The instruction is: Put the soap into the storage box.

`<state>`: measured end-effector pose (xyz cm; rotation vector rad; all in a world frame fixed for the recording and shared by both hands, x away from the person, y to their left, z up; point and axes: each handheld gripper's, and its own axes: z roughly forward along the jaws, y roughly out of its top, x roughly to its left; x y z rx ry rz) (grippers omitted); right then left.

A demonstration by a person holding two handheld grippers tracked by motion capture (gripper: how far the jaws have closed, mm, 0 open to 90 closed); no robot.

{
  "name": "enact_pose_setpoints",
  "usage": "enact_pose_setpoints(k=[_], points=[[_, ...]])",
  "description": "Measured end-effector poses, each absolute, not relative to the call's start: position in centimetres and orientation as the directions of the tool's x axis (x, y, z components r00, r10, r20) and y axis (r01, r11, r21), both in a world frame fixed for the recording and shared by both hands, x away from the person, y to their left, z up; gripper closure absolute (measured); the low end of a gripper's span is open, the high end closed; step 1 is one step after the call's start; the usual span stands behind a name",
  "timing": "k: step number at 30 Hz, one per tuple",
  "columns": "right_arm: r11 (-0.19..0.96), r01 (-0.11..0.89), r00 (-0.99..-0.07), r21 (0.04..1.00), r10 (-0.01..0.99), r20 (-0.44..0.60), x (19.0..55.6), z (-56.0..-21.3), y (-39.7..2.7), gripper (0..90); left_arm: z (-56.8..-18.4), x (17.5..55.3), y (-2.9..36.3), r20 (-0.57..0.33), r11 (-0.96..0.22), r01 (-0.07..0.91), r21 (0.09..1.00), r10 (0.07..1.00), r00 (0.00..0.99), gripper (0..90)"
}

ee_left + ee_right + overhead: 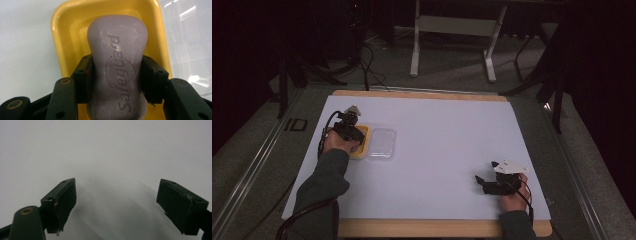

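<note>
A pale mauve bar of soap (117, 67) with embossed lettering lies over a yellow soap dish (67, 30). My left gripper (117, 76) is shut on the soap, one black pad pressed against each long side. From above, that left gripper (354, 134) sits over the yellow dish (361, 151) at the mat's left side. A clear plastic lid (381, 144) lies flat just right of the dish. My right gripper (482, 183) rests low near the front right of the mat, its jaws wide apart with nothing between them; the right gripper (116, 202) faces bare white mat.
A white mat (437, 125) covers a wooden table whose edge (422, 227) shows at the front. Beyond the table stand a white desk frame (452, 30) and dark cables on a grey floor. A metal rail (257, 160) runs along the left.
</note>
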<state>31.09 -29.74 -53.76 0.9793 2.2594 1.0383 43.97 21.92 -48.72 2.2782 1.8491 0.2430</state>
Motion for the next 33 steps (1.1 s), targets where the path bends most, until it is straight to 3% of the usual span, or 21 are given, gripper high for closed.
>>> enact_pose_setpoints(k=[9,18,33], points=[[0.462,0.407,-0.639,0.788,0.760,-0.116,31.1,-53.8,-29.8,15.8,-49.0,43.9,22.1,-0.016,-0.192,0.949,0.250,0.979,0.202,47.8],[0.462,0.407,-0.639,0.788,0.761,-0.116,31.1,-53.8,-29.7,15.8,-48.5,43.4,22.4,-0.021,-0.217,0.940,0.263,0.973,0.231,32.7],[0.461,0.410,-0.639,0.787,0.761,-0.113,31.1,-53.8,-29.8,15.8,-44.8,39.4,22.1,-0.006,-0.315,0.826,0.467,0.933,0.360,30.5]])
